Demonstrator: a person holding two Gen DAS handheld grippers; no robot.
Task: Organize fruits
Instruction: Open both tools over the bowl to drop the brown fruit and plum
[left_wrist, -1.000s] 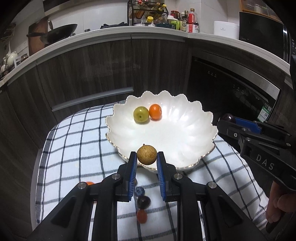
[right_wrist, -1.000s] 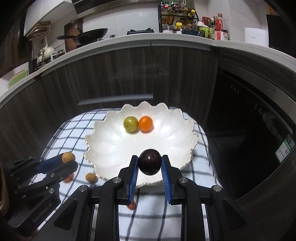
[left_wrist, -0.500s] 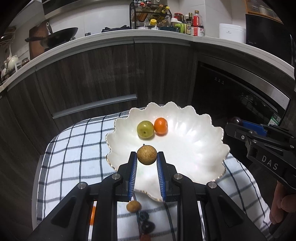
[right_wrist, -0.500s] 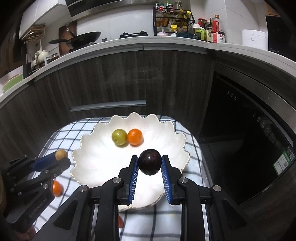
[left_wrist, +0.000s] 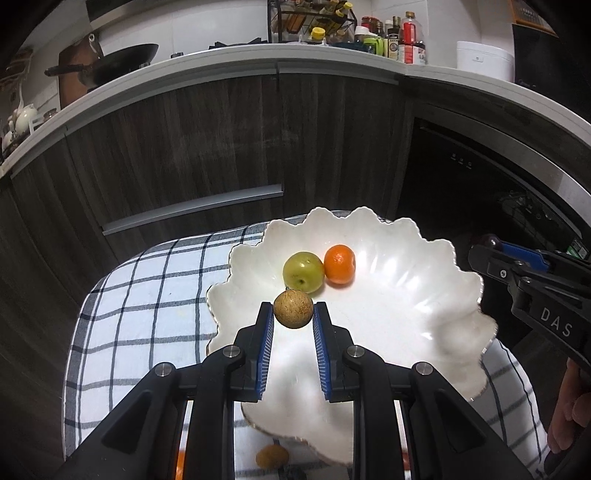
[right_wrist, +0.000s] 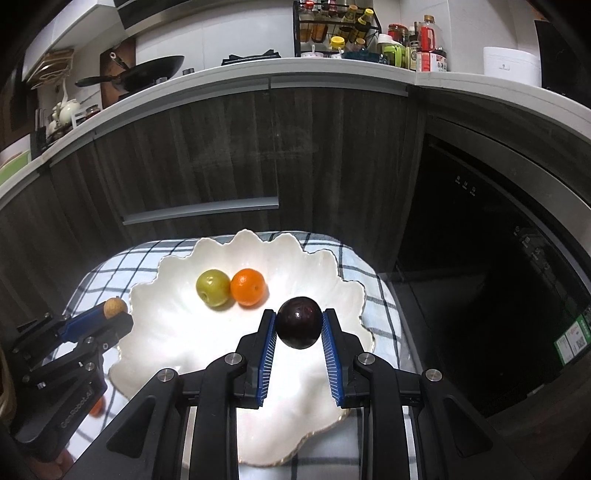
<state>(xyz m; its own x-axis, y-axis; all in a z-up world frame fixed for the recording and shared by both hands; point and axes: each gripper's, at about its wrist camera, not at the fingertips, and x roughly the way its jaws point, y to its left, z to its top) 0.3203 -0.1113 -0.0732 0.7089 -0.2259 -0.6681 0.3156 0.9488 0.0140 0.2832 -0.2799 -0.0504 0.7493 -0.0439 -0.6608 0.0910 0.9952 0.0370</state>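
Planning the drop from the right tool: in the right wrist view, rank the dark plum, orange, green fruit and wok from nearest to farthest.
1. Dark plum: held in the right tool.
2. Orange: in the bowl, just beyond, left.
3. Green fruit: touching the orange, further left.
4. Wok: on the far counter.

Both cams sit on the wrists, looking fwd and steeply down along their own fingers, close over the white scalloped bowl (left_wrist: 436, 295). Left view has bowl centre-right; right view has it centre-left (right_wrist: 166, 332). Shared: bowl, checked cloth (left_wrist: 147, 295), cabinets and counter across top of frame.
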